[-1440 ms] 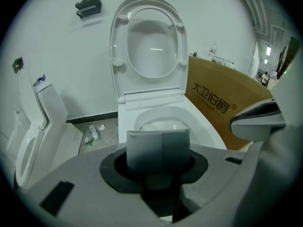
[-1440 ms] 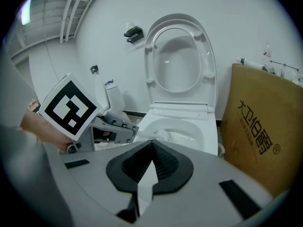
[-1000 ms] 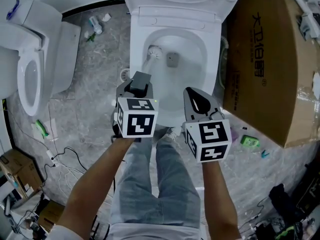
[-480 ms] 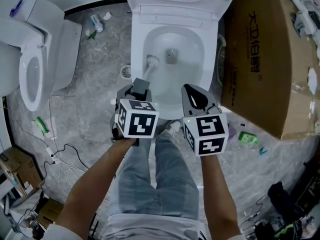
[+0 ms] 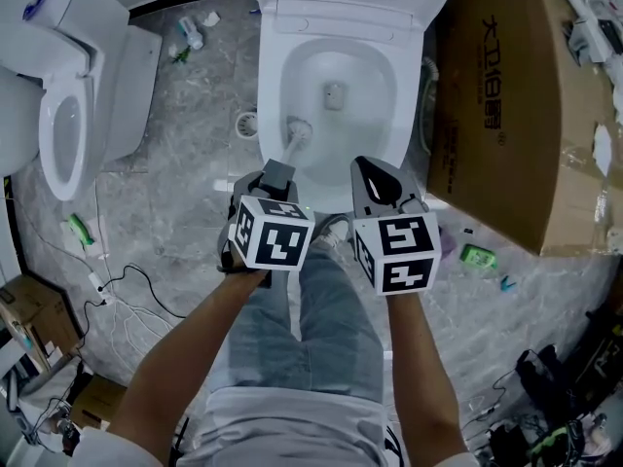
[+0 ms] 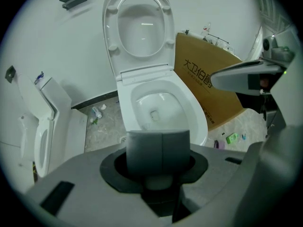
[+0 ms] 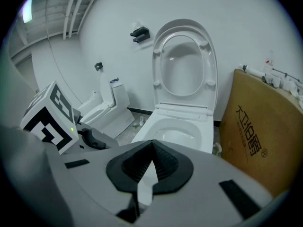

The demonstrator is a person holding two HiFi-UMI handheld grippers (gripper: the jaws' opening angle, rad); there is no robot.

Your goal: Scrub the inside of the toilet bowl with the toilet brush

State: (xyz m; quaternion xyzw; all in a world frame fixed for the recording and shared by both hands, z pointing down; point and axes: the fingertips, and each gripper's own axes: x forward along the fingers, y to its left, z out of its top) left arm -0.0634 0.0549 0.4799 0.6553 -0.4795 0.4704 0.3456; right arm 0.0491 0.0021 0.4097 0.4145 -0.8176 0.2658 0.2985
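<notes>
The white toilet bowl (image 5: 269, 76) stands open at the top centre of the head view, its seat and lid raised (image 6: 139, 27). The toilet brush head (image 5: 297, 129) sits inside the bowl against the near left wall, left of the drain (image 5: 334, 93). My left gripper (image 5: 275, 176) is shut on the brush's grey handle (image 6: 158, 148), which fills the space between the jaws in the left gripper view. My right gripper (image 5: 376, 177) hovers over the bowl's near rim, shut with nothing in it (image 7: 150, 162).
A large cardboard box (image 5: 506, 95) leans close to the toilet's right side. A second toilet (image 5: 58, 134) stands at the left. Cables (image 5: 117, 300), a bottle (image 5: 189, 31) and a small green item (image 5: 477, 257) lie on the grey floor. The person's legs are below the grippers.
The brush head has slid from the back left of the bowl toward its near left wall. Both grippers stay side by side over the near rim.
</notes>
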